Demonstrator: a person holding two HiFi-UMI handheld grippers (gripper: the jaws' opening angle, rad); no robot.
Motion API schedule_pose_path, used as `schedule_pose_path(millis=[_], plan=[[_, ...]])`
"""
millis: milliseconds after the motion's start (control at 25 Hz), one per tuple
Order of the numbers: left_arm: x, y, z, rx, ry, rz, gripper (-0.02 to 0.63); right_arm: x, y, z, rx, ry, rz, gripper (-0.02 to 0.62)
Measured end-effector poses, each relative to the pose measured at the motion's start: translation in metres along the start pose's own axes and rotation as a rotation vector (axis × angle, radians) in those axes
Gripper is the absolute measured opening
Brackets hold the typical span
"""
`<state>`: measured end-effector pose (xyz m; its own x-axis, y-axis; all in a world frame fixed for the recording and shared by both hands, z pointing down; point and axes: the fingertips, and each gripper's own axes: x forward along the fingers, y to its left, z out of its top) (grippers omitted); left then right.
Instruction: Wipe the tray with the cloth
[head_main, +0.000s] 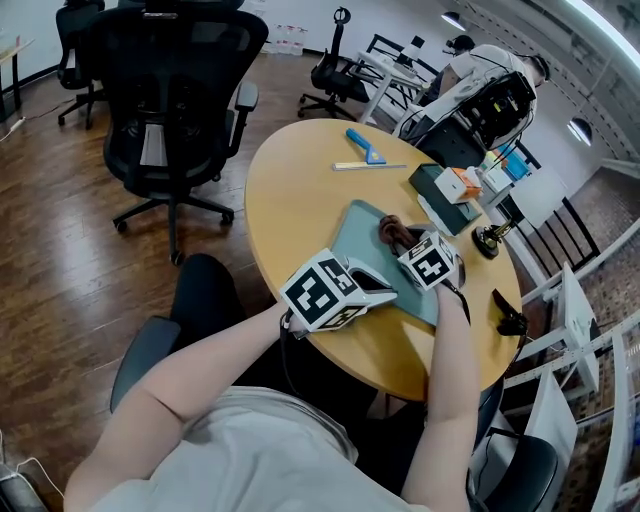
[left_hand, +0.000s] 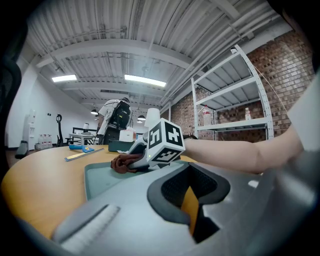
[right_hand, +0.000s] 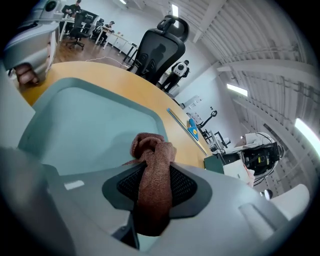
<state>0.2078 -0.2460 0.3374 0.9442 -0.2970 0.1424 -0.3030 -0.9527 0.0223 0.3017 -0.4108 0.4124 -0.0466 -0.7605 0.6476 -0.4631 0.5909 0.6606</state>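
A grey-green tray (head_main: 358, 232) lies on the round yellow table (head_main: 290, 200). My right gripper (head_main: 405, 243) is shut on a crumpled brown cloth (head_main: 392, 232), whose bunched end rests on the tray floor. In the right gripper view the cloth (right_hand: 152, 155) runs up between the black pads onto the tray (right_hand: 85, 125). My left gripper (head_main: 385, 293) sits at the tray's near edge. In its own view the left gripper (left_hand: 192, 210) has its jaws closed to a thin slit showing yellow table, with nothing between them. That view also shows the cloth (left_hand: 121, 164) and tray (left_hand: 100, 177).
Beyond the tray lie a blue scraper (head_main: 365, 146) and a thin strip (head_main: 368, 166). A dark green box (head_main: 438, 195) with a small white-and-orange box (head_main: 460, 183) on it sits at the right. A black office chair (head_main: 170, 90) stands left of the table, white shelving (head_main: 570, 330) to its right.
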Motion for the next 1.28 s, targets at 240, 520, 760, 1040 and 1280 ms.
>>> schedule_pose_path(millis=[240, 520, 760, 1040, 1280], plan=[[-0.001, 0.0, 0.0, 0.0, -0.003, 0.0, 0.322, -0.024, 0.024, 0.006, -0.034, -0.034, 0.025, 0.124], [-0.004, 0.0, 0.0, -0.002, -0.007, -0.001, 0.322, -0.052, 0.053, 0.012, -0.09, -0.068, 0.033, 0.124], [-0.004, -0.001, -0.001, 0.0, -0.009, -0.017, 0.322, -0.07, 0.073, 0.017, -0.114, -0.09, 0.067, 0.124], [-0.003, -0.001, 0.0, -0.002, -0.013, -0.023, 0.321, -0.087, 0.089, 0.018, -0.117, -0.134, 0.114, 0.124], [-0.004, -0.002, 0.001, 0.001, -0.012, -0.029, 0.322, -0.089, 0.092, 0.02, -0.117, -0.153, 0.132, 0.126]])
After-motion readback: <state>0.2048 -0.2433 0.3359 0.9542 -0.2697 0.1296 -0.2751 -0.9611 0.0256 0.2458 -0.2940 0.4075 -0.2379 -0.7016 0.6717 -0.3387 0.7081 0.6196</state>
